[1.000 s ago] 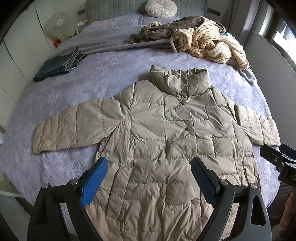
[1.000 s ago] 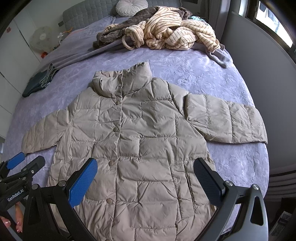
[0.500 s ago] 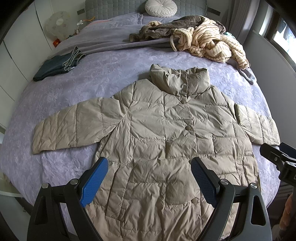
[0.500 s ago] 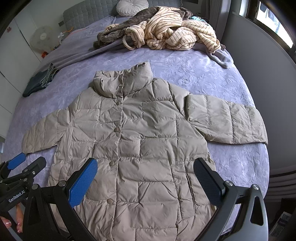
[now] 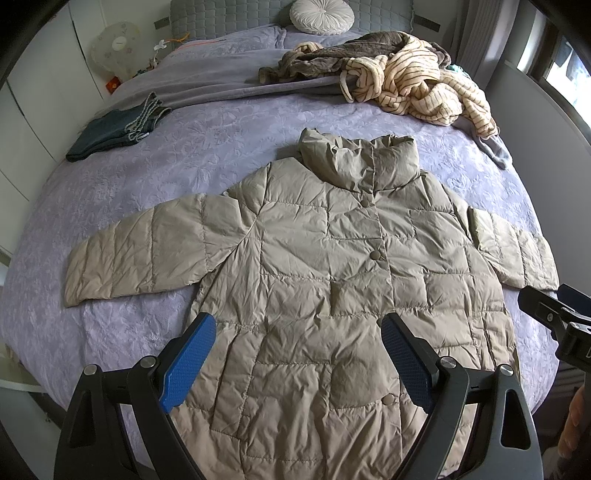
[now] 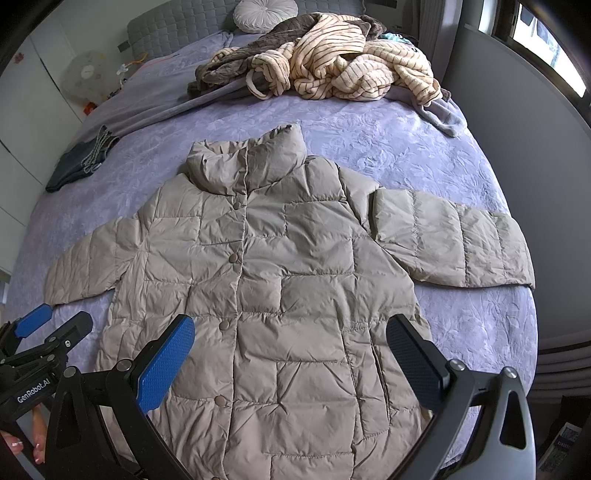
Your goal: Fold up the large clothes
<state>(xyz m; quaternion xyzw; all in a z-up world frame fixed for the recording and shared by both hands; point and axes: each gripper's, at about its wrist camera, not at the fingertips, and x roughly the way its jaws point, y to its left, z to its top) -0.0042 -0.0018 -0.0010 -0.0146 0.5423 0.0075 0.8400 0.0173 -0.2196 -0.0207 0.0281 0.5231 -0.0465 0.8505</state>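
Observation:
A beige quilted puffer jacket (image 5: 332,266) lies flat, front up and buttoned, on the purple bed, sleeves spread to both sides; it also shows in the right wrist view (image 6: 280,280). My left gripper (image 5: 297,349) is open and empty, held above the jacket's lower hem. My right gripper (image 6: 290,352) is open and empty, above the lower right part of the jacket. Each gripper shows at the edge of the other's view: the right one (image 5: 554,314) and the left one (image 6: 44,332).
The purple bed cover (image 5: 207,155) carries a pile of striped and brown clothes (image 5: 399,81) at the far right, folded dark jeans (image 5: 114,133) at the far left and a round pillow (image 5: 321,16) by the headboard. A grey wall (image 6: 535,155) runs along the right.

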